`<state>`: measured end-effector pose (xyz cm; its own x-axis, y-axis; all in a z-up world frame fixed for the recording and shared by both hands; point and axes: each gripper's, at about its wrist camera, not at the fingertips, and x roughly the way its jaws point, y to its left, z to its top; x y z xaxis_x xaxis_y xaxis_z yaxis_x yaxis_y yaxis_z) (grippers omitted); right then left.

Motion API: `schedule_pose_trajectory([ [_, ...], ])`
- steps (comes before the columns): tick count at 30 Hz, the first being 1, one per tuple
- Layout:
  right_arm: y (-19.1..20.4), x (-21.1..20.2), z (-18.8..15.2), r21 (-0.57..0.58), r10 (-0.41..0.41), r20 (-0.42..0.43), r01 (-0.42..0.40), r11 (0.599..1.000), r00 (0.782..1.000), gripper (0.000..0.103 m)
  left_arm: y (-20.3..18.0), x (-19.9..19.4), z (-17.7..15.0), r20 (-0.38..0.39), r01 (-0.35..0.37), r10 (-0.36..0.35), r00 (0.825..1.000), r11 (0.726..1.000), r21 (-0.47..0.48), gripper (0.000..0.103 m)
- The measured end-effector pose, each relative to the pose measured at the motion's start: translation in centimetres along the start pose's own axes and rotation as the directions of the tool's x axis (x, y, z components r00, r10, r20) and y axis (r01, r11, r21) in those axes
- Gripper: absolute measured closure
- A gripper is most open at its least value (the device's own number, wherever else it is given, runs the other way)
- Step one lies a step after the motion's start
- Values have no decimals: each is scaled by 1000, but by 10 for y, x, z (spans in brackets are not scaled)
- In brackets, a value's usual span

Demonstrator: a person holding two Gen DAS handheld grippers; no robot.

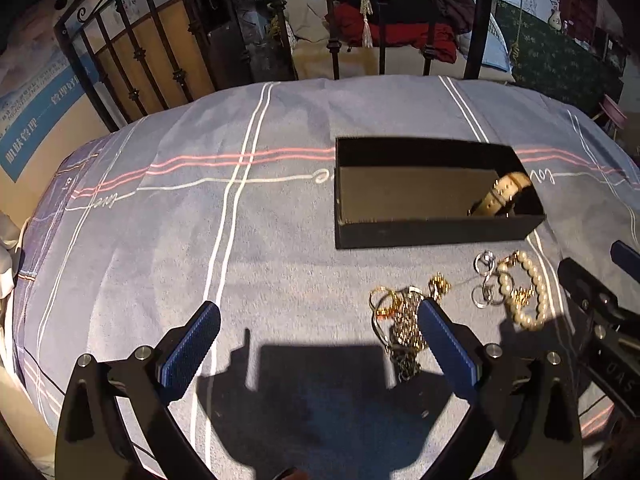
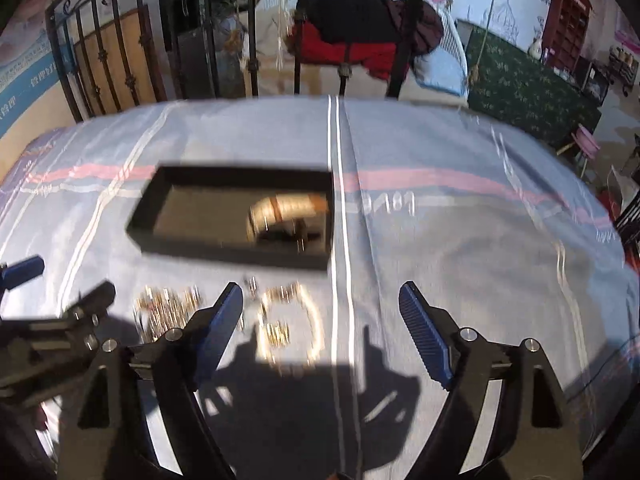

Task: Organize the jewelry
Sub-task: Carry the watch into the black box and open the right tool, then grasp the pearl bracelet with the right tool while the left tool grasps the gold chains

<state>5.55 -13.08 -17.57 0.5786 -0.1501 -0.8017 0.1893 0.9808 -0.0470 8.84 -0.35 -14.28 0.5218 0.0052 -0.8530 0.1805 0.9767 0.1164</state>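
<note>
A black open box (image 1: 424, 236) lies on the striped bedsheet, with a beige-strapped watch (image 1: 500, 196) inside at its right end. It also shows blurred in the right wrist view (image 2: 224, 248), the watch (image 2: 288, 208) inside. In front of the box lie a pearl bracelet (image 1: 532, 292), silver rings (image 1: 486, 280) and a tangle of gold chains (image 1: 400, 320). My left gripper (image 1: 320, 320) is open and empty, its right finger over the chains. My right gripper (image 2: 322, 300) is open and empty, with the pearl bracelet (image 2: 296, 328) between its fingers and the chains (image 2: 168, 308) to its left.
The bedsheet (image 1: 200, 240) covers the whole surface. A black iron headboard (image 1: 132, 68) stands at the far edge, with a pile of red and dark clothes (image 1: 400, 28) beyond it. The right gripper shows at the right edge of the left wrist view (image 1: 600, 300).
</note>
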Motion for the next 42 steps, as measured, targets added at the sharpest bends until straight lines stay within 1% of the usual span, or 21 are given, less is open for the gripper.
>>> schedule_pose_trajectory([
  [3,-2,13,-26,-3,4,-55,-4,1000,998,25,-6,9,-17,-34,20,-20,999,1000,-3,6],
  [5,-1,20,-33,-12,0,-69,-1,1000,998,26,-10,12,-21,-31,34,-34,999,999,3,6],
  [7,3,28,-36,-27,8,-92,-11,1000,996,26,-14,17,-23,-41,29,-28,999,999,18,6],
  [11,10,37,-37,-46,22,-98,-26,999,995,26,-14,24,-24,-67,20,-18,998,1000,22,6],
  [14,13,48,-35,-44,28,-113,-33,998,993,29,-17,31,-20,-67,12,-10,998,999,31,6],
  [16,14,52,-32,-39,39,-120,-43,998,992,34,-17,36,-17,-69,15,-14,998,1000,27,6],
  [17,14,54,-31,-35,52,-125,-57,998,991,40,-17,38,-15,-71,23,-22,997,999,22,6],
  [19,16,54,-30,-33,70,-128,-75,997,989,53,-18,43,-13,-76,43,-42,996,999,15,6],
  [20,17,54,-29,-34,85,-129,-90,995,988,65,-20,45,-12,-81,53,-52,995,998,15,6],
  [21,19,53,-29,-35,93,-129,-98,995,987,72,-21,48,-13,-90,65,-63,994,998,20,7],
  [22,23,52,-28,-45,81,-127,-88,995,989,72,-24,48,-13,-86,75,-72,994,997,26,12],
  [23,26,52,-27,-54,73,-122,-80,995,990,72,-26,47,-13,-71,79,-77,995,996,35,21],
  [24,27,51,-27,-56,71,-120,-78,995,990,72,-28,44,-14,-60,87,-84,995,995,50,34],
  [25,26,50,-28,-52,75,-120,-81,995,990,72,-30,43,-14,-56,97,-94,994,993,62,40],
  [27,23,47,-28,-43,76,-116,-82,996,990,73,-32,40,-12,-58,140,-137,989,988,67,63],
  [28,21,46,-28,-39,76,-112,-81,996,991,73,-31,39,-11,-63,167,-163,985,984,64,69],
  [29,19,42,-27,-33,77,-106,-81,996,991,73,-30,38,-11,-69,187,-183,981,980,60,80],
  [31,16,35,-24,-28,81,-89,-84,996,993,73,-28,33,-12,-64,205,-202,977,977,54,86],
  [33,13,24,-18,-22,84,-64,-85,996,994,73,-23,25,-10,-44,221,-219,975,975,39,88],
  [36,10,10,-8,-13,99,-32,-100,995,995,73,-11,12,-2,-7,242,-242,970,970,12,88],
  [42,13,-14,14,-22,111,21,-110,994,994,73,-2,-18,15,78,225,-225,971,974,2,88],
])
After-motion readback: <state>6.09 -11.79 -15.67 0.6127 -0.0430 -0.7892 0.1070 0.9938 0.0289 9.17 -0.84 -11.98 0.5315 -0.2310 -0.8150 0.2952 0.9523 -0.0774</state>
